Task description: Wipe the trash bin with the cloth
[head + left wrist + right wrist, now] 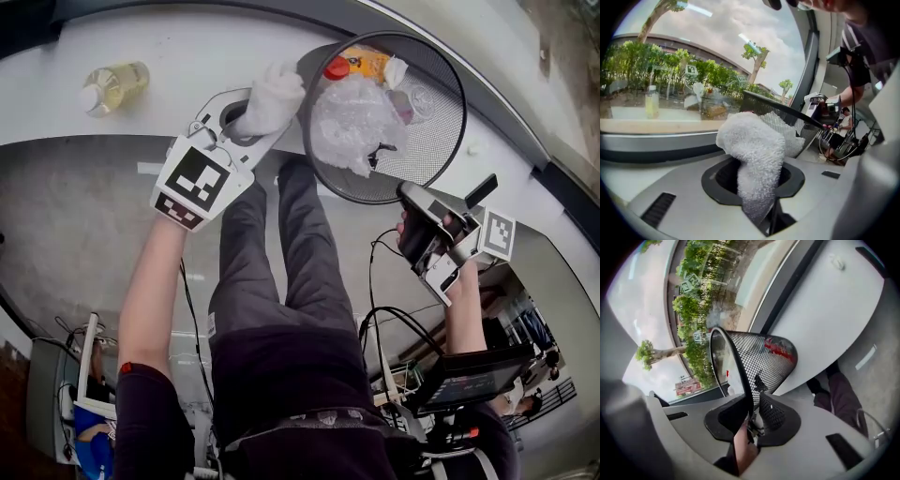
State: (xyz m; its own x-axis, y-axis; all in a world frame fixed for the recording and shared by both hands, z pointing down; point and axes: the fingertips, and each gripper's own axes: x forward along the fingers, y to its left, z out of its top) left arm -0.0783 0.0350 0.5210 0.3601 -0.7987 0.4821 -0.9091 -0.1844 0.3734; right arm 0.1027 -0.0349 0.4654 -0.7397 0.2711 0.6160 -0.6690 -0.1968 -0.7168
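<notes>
Head view, left gripper (234, 127) jaws clamped on white cloth (274, 94) at black mesh trash bin (436, 131) rim, right gripper (409, 197) jaws pinching opposite rim.

The left gripper (761, 214) is clamping a fluffy white terry cloth (752, 154) just in front of the black wire-mesh trash bin (787, 112).

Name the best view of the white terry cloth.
Left gripper view: the white terry cloth fills the centre, pinched in the left claw. Head view shows it beside the black mesh bin; right gripper view misses it.
</notes>
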